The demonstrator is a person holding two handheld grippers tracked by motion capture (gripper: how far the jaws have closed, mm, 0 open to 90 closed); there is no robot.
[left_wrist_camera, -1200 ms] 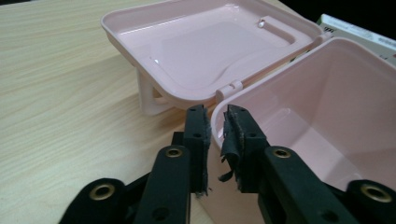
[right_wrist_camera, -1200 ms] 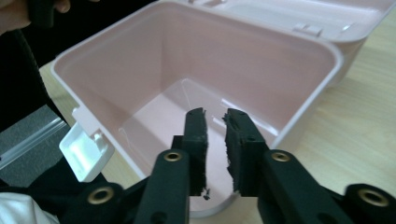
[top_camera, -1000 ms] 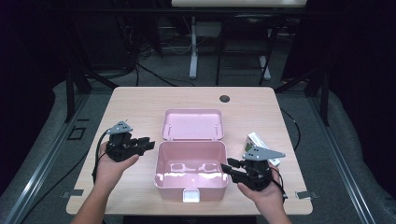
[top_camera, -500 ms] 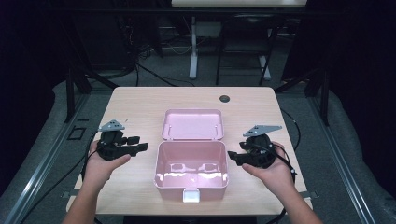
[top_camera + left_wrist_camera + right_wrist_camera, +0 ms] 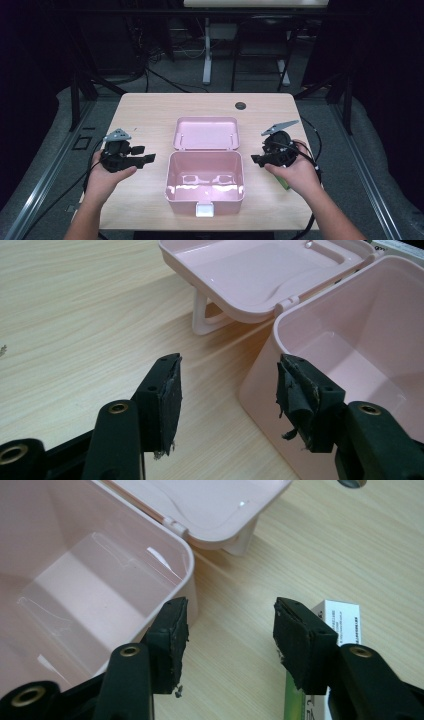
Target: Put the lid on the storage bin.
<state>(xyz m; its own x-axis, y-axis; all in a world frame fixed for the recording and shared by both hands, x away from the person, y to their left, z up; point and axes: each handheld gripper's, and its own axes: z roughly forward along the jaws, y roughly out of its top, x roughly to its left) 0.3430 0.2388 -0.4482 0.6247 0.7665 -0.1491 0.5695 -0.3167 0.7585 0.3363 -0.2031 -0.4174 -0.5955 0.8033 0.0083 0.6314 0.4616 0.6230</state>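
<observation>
Left claw (image 5: 227, 390): jaws wide apart, just been opening, nothing between the pads. The worn pad on one finger (image 5: 295, 395) hangs level with the near corner of the pink box (image 5: 350, 355), apart from the wall, not pressing it. The other pad stands over bare wood. In the high view my left claw (image 5: 148, 158) sits left of the box, well short of its side, my left hand (image 5: 107, 172) wrapped round the body, the grey plate on top.

Right claw (image 5: 230, 635): jaws also standing wide, having eased in a touch after opening, empty between the pads. One finger (image 5: 172, 630) sits just beside the box's outer wall near its rounded corner; I cannot tell whether it touches. The other finger stands over a small white and green carton (image 5: 340, 617) lying flat on the table (image 5: 150, 115). In the high view my right claw (image 5: 256, 160) points at the box's right side, right hand (image 5: 297, 170) behind it.

Pink box (image 5: 205, 185): middle of the table, near my edge, open, bare inside but for glare on the floor. Its lid (image 5: 206, 133) lies thrown back behind it, hinged, propped off the wood by the handle (image 5: 200, 315) beneath. White latch (image 5: 204, 210) on the front face.

Dark round hole (image 5: 240, 105) in the tabletop at the far side.
</observation>
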